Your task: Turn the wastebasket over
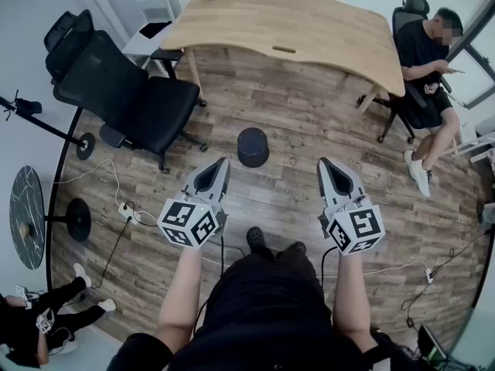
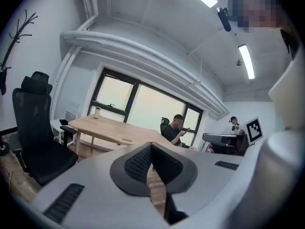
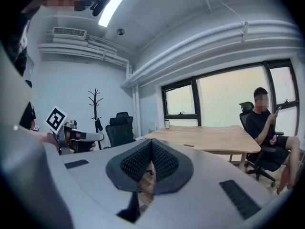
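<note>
Wood-plank floor [image 1: 309,122] of an office: the dark round wastebasket [image 1: 253,147] is standing on it just ahead of us, between the two grippers and apart from both. We are holding the left gripper [image 1: 219,168] and right gripper [image 1: 329,168] nearly level, jaws closed on nothing, probably lining up an approach. Only the head view is showing the basket. The gripper views are looking over it to the wooden counter [image 3: 209,138] and a seated person [image 3: 267,128].

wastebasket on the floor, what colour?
Black all over, the wastebasket. Shows best in the head view, standing on the wood-plank floor ahead of both tools.
</note>
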Available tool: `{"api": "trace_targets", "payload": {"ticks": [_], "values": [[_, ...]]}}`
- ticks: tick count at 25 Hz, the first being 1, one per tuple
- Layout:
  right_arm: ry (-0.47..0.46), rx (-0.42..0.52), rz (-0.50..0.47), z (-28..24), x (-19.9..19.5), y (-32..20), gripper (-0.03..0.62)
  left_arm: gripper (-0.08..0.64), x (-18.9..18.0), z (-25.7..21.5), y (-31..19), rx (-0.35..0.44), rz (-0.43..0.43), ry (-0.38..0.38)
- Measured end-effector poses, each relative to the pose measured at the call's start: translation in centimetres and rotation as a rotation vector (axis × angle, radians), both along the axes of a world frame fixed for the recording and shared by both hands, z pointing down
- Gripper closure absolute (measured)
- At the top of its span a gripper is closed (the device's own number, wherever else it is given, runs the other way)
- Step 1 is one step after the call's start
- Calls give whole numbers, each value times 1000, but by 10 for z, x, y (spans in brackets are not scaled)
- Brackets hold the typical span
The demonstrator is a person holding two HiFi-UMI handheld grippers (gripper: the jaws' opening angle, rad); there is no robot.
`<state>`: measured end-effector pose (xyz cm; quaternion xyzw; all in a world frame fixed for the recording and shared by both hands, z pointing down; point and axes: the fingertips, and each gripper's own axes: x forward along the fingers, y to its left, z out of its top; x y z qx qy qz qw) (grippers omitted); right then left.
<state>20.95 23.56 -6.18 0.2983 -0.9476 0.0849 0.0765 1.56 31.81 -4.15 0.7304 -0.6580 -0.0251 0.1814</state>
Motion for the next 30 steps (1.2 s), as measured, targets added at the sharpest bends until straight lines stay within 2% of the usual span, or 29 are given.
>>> {"api": "trace_targets", "payload": {"ticks": [13,20,24,30], "values": [[17,48,-20,-10,-14,4,560,543,-15,-5,-4,9,-3,-9],[-2,90,60,-15,-11,2,560,543,-17,-4,1,2,-3,-6],[-28,67,47,-15,-9,10,560,543,-16,1,4,-5,2,1],[-14,30,51,0,2,16,560,543,-8,16,10,-36,10,15]]}}
